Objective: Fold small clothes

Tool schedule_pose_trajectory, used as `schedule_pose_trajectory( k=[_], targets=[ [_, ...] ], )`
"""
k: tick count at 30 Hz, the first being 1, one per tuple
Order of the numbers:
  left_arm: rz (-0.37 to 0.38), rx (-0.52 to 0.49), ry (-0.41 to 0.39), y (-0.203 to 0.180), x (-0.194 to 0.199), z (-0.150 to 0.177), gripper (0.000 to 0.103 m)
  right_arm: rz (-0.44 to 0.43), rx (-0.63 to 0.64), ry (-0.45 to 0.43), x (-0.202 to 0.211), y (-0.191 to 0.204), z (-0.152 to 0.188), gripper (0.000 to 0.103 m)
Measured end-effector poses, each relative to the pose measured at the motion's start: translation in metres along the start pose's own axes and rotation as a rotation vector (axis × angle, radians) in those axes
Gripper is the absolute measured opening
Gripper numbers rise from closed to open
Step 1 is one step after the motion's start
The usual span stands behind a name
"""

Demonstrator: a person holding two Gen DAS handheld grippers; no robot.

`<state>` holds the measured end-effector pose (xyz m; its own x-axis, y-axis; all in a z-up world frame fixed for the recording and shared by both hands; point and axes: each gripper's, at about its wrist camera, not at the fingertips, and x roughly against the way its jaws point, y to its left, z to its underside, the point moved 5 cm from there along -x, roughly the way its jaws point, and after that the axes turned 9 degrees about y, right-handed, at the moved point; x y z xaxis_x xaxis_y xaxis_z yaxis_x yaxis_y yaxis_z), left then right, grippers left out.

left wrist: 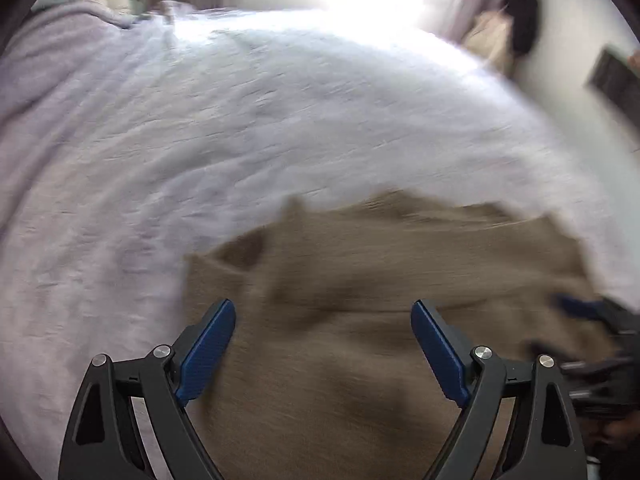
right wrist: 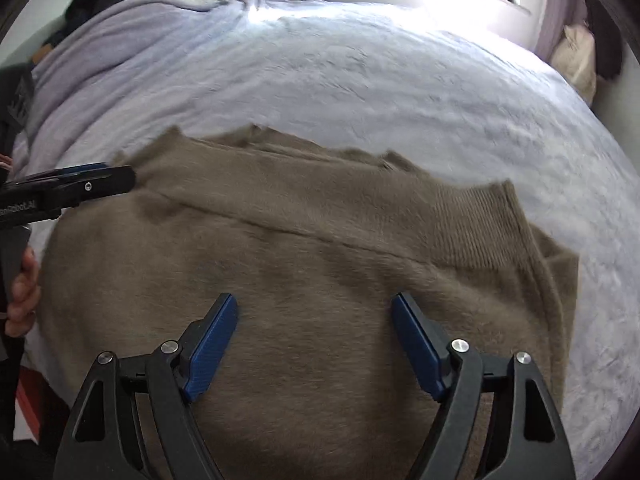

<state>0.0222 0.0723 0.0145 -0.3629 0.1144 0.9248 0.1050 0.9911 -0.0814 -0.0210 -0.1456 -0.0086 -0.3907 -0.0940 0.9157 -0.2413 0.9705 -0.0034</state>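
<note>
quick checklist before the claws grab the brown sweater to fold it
1. Left claw open, nothing between its fingers: ok.
2. Right claw open, nothing held: ok.
3. Brown sweater spread on the lilac blanket: ok.
4. Sweater fully flat: not ok, far edge is rumpled.
5. Ribbed hem in view at right: ok.
6. Left claw's aim on the fabric edge: cannot tell, that view is blurred.

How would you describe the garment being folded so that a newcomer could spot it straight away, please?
Start at the wide bed under its pale lilac blanket. On the near side lies the brown sweater, fuzzy and spread flat. It is the only brown thing on the blanket, with a ribbed band at its right end.
</note>
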Motion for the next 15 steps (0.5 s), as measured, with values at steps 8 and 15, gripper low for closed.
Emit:
schedule_pose_trajectory(
  k=[8,15],
  targets=[
    [-0.055,0.125,0.034,0.040,-0.006,0.005,0.099,0.038,-0.114,-0.042,0.028,-0.036,0.010,0.082],
    [-0.097,0.092,-0.027,0.023,0.029,0.021,0.099,-0.029,-0.010,-0.098,0.044,0.018,0.003,0.082]
  ],
)
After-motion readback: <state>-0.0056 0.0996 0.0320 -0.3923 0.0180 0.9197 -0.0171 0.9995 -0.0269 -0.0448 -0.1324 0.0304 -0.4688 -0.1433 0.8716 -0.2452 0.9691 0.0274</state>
